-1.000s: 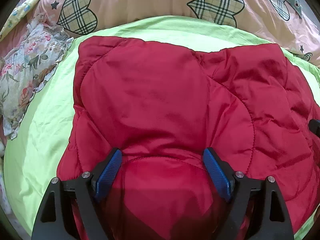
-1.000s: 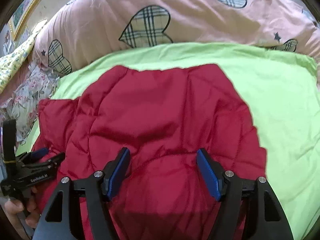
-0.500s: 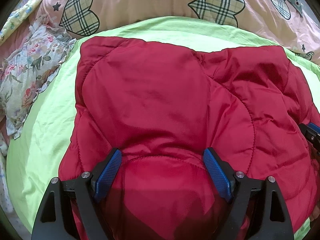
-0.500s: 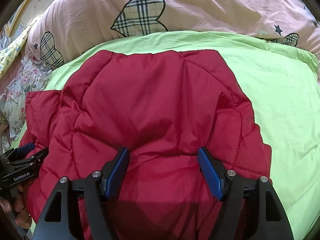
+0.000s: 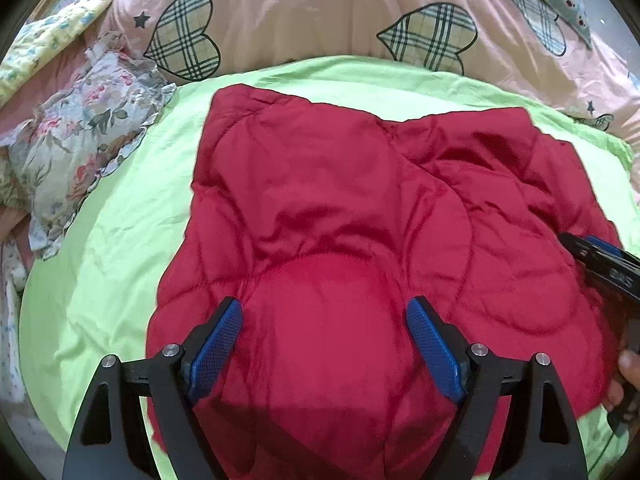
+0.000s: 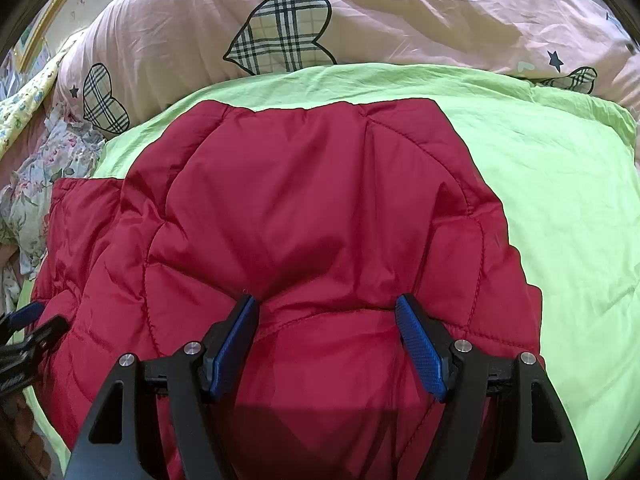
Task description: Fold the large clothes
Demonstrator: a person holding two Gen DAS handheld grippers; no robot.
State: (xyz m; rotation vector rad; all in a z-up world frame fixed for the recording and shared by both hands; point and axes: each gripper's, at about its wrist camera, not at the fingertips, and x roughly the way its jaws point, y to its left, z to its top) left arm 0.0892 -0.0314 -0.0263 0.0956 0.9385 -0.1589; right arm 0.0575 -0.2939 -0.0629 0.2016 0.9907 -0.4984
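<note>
A red quilted jacket lies folded on a lime green sheet; it also shows in the right wrist view. My left gripper is open, its blue pads spread over the jacket's near part. My right gripper is open too, over the near right part, its left fingertip touching a crease. The right gripper also shows at the right edge of the left wrist view. The left gripper shows at the left edge of the right wrist view.
A pink quilt with plaid hearts lies bunched behind the sheet. A floral garment lies at the left. The green sheet extends to the right of the jacket.
Both grippers have drawn back toward me and a little up; the jacket looks smaller in the left view. The right gripper has come closer to the left one. Jaws stay open.
</note>
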